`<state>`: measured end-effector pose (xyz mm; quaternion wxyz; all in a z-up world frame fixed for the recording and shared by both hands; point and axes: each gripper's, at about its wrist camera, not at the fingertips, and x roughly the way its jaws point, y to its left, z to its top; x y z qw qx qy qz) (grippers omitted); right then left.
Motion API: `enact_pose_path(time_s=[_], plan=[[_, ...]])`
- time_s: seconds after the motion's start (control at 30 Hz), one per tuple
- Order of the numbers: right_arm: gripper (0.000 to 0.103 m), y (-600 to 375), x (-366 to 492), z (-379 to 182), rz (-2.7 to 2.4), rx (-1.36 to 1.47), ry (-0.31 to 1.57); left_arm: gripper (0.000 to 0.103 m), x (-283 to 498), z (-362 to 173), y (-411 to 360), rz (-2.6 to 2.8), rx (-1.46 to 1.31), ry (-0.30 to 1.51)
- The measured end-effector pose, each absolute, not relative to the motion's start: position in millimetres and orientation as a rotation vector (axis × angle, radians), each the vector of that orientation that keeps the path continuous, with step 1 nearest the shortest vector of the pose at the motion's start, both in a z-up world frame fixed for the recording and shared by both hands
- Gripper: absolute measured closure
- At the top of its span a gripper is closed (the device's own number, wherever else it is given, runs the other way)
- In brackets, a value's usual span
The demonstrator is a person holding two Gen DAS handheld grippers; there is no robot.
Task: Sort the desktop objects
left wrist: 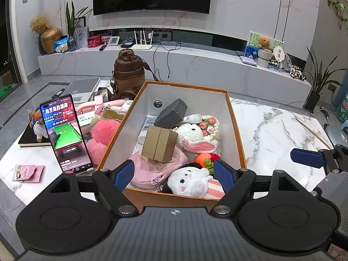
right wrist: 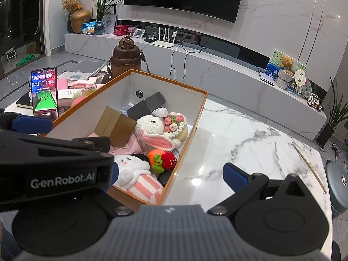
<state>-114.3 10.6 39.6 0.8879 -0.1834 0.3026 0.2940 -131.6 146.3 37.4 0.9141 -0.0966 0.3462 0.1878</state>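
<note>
Marble table (left wrist: 271,130) held everything. On it sat a big open box (left wrist: 236,134), orange outside, white inside, packed with small stuff. Left of the box stood a brown bottle (left wrist: 128,71) at the far end, and a phone (left wrist: 65,130) propped upright with a snooker table on screen. Pink fluffy toy (left wrist: 102,134) lay between phone and box, touching the box wall.

Inside the box: pink pouch (left wrist: 152,169) at the near left, a tan cardboard box (left wrist: 159,144) tilted on top of it, a dark case (left wrist: 171,113) leaning toward the back wall. White crochet rabbit (left wrist: 193,134) with pink ears lay mid-box beside a crochet flower bunch (left wrist: 209,122). White plush (left wrist: 189,181) sat at the near edge; small orange-and-red crochet fruit (left wrist: 206,159) just behind it.

Left gripper (left wrist: 174,175) hung over the box's near end, fingers spread wide, nothing between them. Right gripper (right wrist: 169,174) also spread wide, straddling the box's right wall, empty.
</note>
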Motion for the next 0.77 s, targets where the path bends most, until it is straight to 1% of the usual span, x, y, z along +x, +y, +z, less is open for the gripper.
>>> enact_pose_path(time_s=[0.77], plan=[[0.001, 9.3, -116.7, 39.2, 0.614, -0.390, 0.626, 0.009, -132.7, 39.6, 142.0, 0.385, -0.168, 0.700]])
